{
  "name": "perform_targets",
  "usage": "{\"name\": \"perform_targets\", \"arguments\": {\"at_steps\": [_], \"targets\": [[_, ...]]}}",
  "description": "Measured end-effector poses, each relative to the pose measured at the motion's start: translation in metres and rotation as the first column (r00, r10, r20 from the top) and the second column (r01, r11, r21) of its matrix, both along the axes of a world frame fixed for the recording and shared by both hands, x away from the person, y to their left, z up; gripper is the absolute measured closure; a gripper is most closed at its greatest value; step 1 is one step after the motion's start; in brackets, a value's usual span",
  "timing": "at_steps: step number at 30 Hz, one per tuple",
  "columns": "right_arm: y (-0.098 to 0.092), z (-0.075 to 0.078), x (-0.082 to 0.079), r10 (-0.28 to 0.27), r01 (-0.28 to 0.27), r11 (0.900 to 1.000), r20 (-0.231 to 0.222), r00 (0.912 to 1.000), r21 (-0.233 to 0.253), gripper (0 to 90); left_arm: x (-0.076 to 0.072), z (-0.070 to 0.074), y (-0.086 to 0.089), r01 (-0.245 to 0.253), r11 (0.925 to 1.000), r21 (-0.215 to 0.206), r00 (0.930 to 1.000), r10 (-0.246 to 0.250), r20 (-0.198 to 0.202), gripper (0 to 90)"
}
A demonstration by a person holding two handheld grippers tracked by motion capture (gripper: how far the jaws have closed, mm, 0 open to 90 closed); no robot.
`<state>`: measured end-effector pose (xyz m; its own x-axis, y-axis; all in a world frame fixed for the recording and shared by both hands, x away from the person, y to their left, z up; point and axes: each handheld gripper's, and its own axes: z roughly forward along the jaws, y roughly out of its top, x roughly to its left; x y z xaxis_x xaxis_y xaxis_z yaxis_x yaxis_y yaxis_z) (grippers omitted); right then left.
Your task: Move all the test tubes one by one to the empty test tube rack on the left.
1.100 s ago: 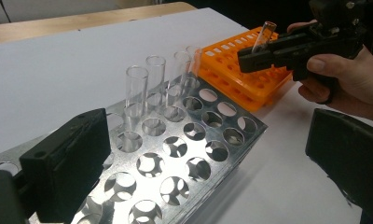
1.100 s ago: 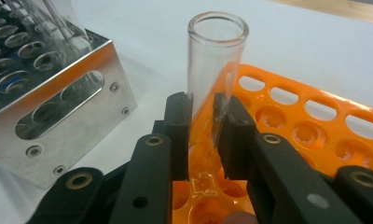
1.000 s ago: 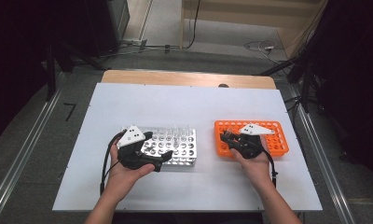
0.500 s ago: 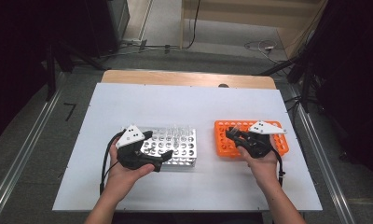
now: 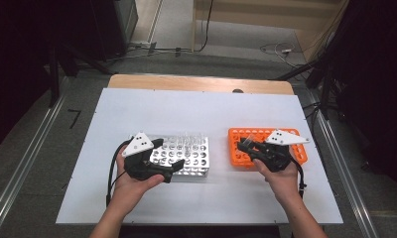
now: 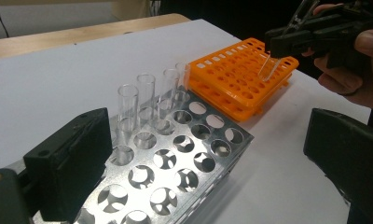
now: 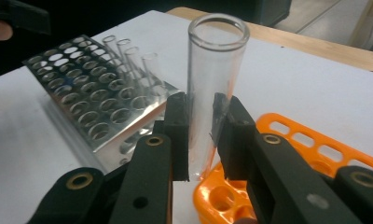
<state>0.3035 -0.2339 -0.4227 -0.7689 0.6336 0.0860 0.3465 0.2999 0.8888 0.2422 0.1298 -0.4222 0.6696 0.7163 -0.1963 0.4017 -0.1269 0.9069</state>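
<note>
Right gripper (image 7: pixel 201 140) clamped on glass test tube (image 7: pixel 212 88) – tube upright, lifted over near-left corner of orange rack (image 5: pixel 296 148). Metal rack (image 5: pixel 189 158) lies to its left (toward other hand). Left gripper (image 6: pixel 198 158) jaws apart, holding nothing, straddling metal rack's near edge.

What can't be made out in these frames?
- Test tube bottom: right gripper view, hidden behind the right tongs.
- Orange rack far side: same view, cut off by the frame's right edge.
- Tubes in the metal rack: high view, too small and blurred to count.
</note>
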Motion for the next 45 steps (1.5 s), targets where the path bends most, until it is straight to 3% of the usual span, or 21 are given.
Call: {"name": "perform_targets", "arguments": {"at_steps": [15,21,28,33,36,39,45], "targets": [[0.027,0.01,-0.021,0.126,-0.126,0.992,-0.008,0.992,-0.002,73.4,-0.005,0.008,-0.008,0.033,0.9995,0.001,0.9992,-0.033,0.023,3.2],[0.04,0.012,-0.03,0.185,-0.185,0.983,-0.025,0.9825,0.003,73.4,-0.008,0.012,-0.011,0.055,0.9984,-0.006,0.9979,-0.055,0.034,5.3],[0.052,0.012,-0.037,0.23,-0.23,0.973,-0.028,0.9728,-0.007,73.4,-0.013,0.017,-0.022,0.116,0.9929,-0.026,0.9921,-0.114,0.052,11.1],[0.065,0.009,-0.044,0.271,-0.272,0.962,-0.041,0.9617,-0.021,73.5,-0.019,0.021,-0.034,0.19,0.9807,-0.047,0.9793,-0.186,0.081,26.1],[0.07,0.008,-0.046,0.286,-0.287,0.958,-0.044,0.9573,-0.029,73.5,-0.02,0.021,-0.037,0.203,0.9778,-0.053,0.9767,-0.198,0.083,34.3],[0.075,0.006,-0.049,0.301,-0.303,0.952,-0.047,0.9525,-0.036,73.5,-0.021,0.021,-0.043,0.237,0.9694,-0.063,0.9689,-0.231,0.088,42.0],[0.085,0.005,-0.054,0.33,-0.333,0.942,-0.058,0.942,-0.043,73.5,-0.023,0.019,-0.054,0.271,0.9609,-0.058,0.9603,-0.266,0.085,53.5]]}}
